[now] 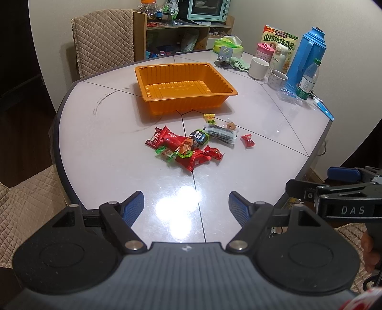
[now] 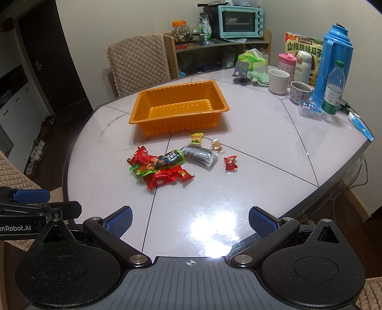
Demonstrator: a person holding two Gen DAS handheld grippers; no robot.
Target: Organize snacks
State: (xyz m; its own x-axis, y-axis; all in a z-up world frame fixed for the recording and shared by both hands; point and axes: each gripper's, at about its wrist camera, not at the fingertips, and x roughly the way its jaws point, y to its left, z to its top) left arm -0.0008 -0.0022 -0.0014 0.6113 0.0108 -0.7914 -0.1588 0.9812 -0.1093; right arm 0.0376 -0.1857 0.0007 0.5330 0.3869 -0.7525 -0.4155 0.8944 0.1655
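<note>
An empty orange tray [image 1: 148, 78] [image 2: 137, 112] stands on the white table. In front of it lies a loose pile of snacks: red packets [image 1: 191, 159] [image 2: 162, 178], a dark packet with green trim [image 1: 199, 138] [image 2: 170, 158], a grey striped packet [image 1: 220, 134] [image 2: 200, 155], a small yellow packet [image 1: 209, 117] [image 2: 197, 138], a wrapped caramel [image 1: 230, 125] [image 2: 216, 146] and a lone red candy [image 1: 247, 140] [image 2: 230, 162]. My left gripper [image 1: 186, 209] hovers open over the near table edge, well short of the pile. My right gripper [image 2: 190, 221] is likewise open and empty.
Cups [image 2: 278, 81], a pink bottle [image 2: 286, 64], a blue thermos [image 2: 333, 62], a water bottle [image 2: 334, 88], a snack box [image 2: 303, 46], tissues [image 2: 253, 60] and a phone stand [image 2: 241, 72] crowd the table's far right. A padded chair [image 2: 138, 64] and shelf with a toaster oven [image 2: 240, 22] stand behind.
</note>
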